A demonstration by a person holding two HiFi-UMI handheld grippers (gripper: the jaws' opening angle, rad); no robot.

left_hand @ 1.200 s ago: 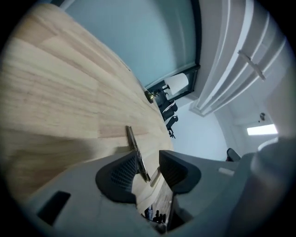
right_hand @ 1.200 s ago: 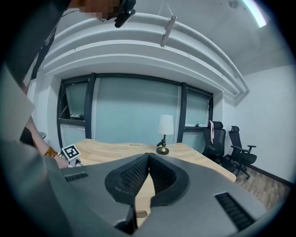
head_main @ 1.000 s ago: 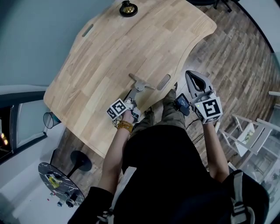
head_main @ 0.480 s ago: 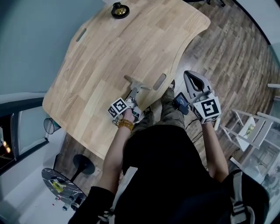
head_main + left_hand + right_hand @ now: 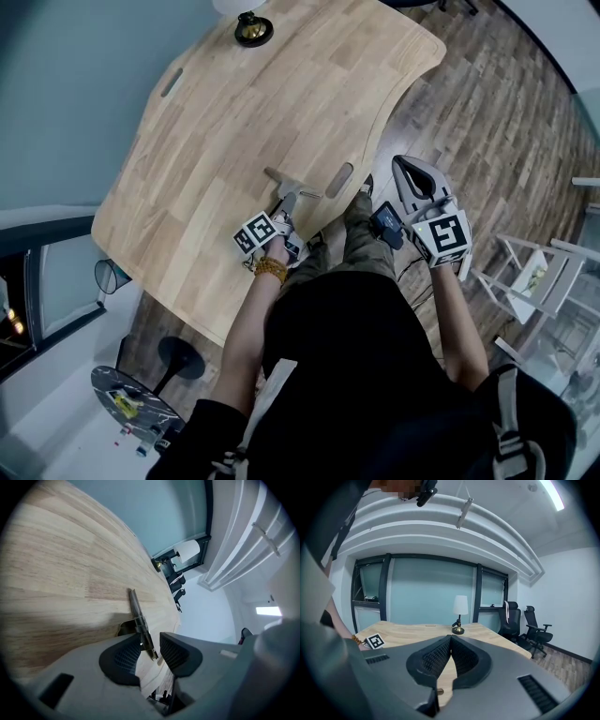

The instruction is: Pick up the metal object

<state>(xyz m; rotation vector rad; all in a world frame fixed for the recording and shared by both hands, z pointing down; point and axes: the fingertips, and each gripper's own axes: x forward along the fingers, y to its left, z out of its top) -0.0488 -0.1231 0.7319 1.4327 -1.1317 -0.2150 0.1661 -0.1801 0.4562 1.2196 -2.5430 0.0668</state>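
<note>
— Where is the grey T-shaped metal object (image 5: 292, 190) lying?

— Flat on the light wooden table (image 5: 234, 122), close to the edge on the person's side. In the head view its stem goes from about 7 o'clock up to 1 o'clock. There it meets a crossbar, which lies from 10 o'clock to 4 o'clock.

— And what is the left gripper (image 5: 284, 208) doing?

— It stands at the 7 o'clock end of the stem. In the left gripper view the metal object (image 5: 140, 620) is a thin strip which passes between the two pads and points away, toward 11 o'clock. The jaws have just been closing, but a gap remains on the right side of the strip, so the left gripper (image 5: 151, 648) does not clamp it yet.

— What is around it?

— An oval slot (image 5: 339, 178) in the table at 3 o'clock, just beside the crossbar. A small black and brass lamp (image 5: 253, 28) is far away, near 12 o'clock.

— The right gripper (image 5: 406, 167)?

— Further out at 3 o'clock, off the table, over the dark plank floor (image 5: 497, 122). Its jaws (image 5: 450, 641) are pressed together with nothing between them.
</note>
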